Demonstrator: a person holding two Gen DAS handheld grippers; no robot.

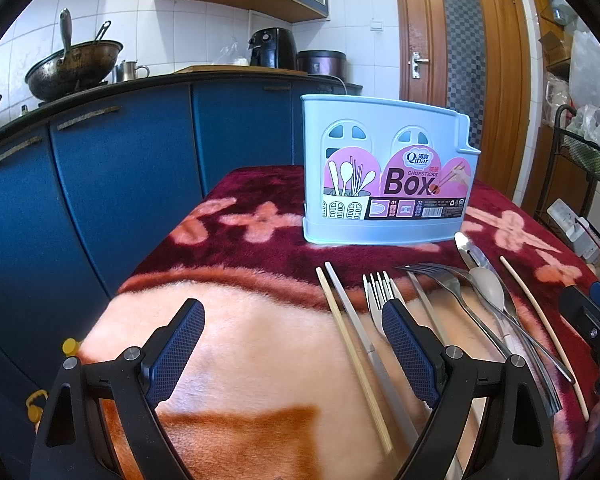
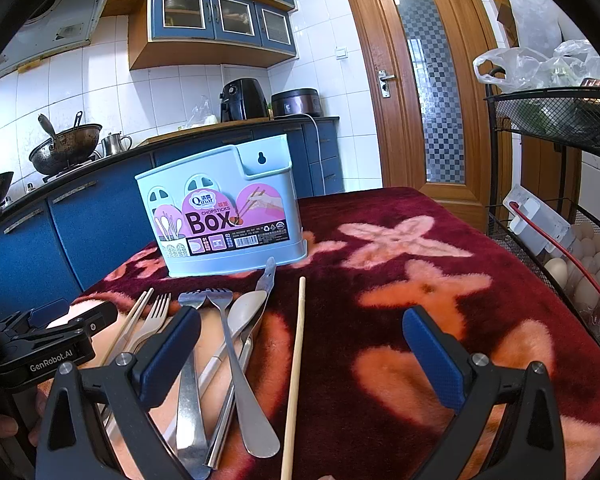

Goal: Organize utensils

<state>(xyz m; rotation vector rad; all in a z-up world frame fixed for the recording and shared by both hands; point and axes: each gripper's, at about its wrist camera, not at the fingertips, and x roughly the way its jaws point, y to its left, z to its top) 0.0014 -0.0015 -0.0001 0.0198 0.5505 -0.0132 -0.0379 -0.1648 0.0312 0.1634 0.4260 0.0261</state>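
A pale blue chopsticks box [image 1: 384,172] [image 2: 224,208] stands upright at the far side of a plush blanket-covered table [image 1: 236,344]. In front of it lie several utensils: a wooden chopstick [image 1: 354,356], a white plastic fork [image 1: 376,292], steel forks [image 1: 440,276] [image 2: 236,360], a grey spoon [image 1: 488,284] [image 2: 244,312] and a lone wooden chopstick [image 2: 296,360] [image 1: 540,320]. My left gripper [image 1: 294,322] is open just above the blanket, left of the pile, holding nothing. My right gripper [image 2: 300,328] is open over the lone chopstick, also holding nothing.
Blue kitchen cabinets [image 1: 100,184] run along the left with a wok [image 1: 74,66] on the counter. A black wire rack [image 2: 560,128] with bags and eggs [image 2: 592,264] stands at the right. A wooden door [image 2: 424,80] is behind the table.
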